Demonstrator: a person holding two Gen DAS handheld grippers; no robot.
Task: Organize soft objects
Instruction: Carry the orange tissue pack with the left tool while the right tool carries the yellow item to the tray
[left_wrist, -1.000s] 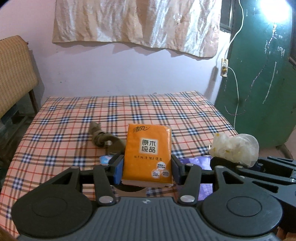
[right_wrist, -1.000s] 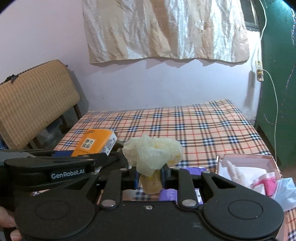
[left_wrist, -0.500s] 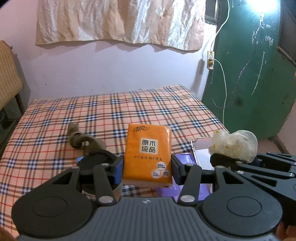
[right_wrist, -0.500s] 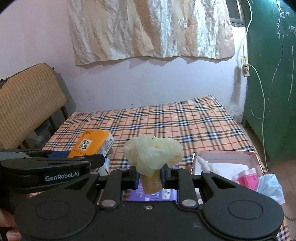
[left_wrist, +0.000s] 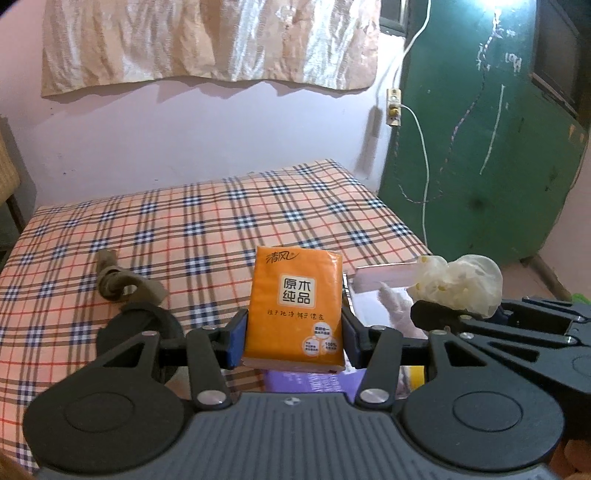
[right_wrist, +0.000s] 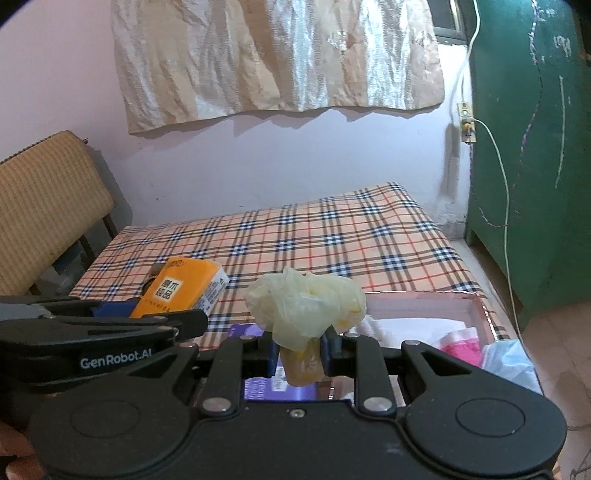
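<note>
- Over the plaid bed (left_wrist: 207, 229), the left gripper (left_wrist: 293, 332) clamps an orange tissue pack (left_wrist: 295, 306) upright by its sides.
- Beside it, the right gripper (right_wrist: 300, 349) pinches a crumpled yellowish plastic bag (right_wrist: 306, 306) by its neck.
- Both seem bound for the pink box (right_wrist: 476, 308), already holding soft things.

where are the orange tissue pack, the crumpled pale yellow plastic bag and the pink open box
orange tissue pack (left_wrist: 295, 306), left wrist view, middle of its printed front face
crumpled pale yellow plastic bag (right_wrist: 306, 306), right wrist view, centre of the bunched top
pink open box (right_wrist: 476, 306), right wrist view, its far right wall
</note>
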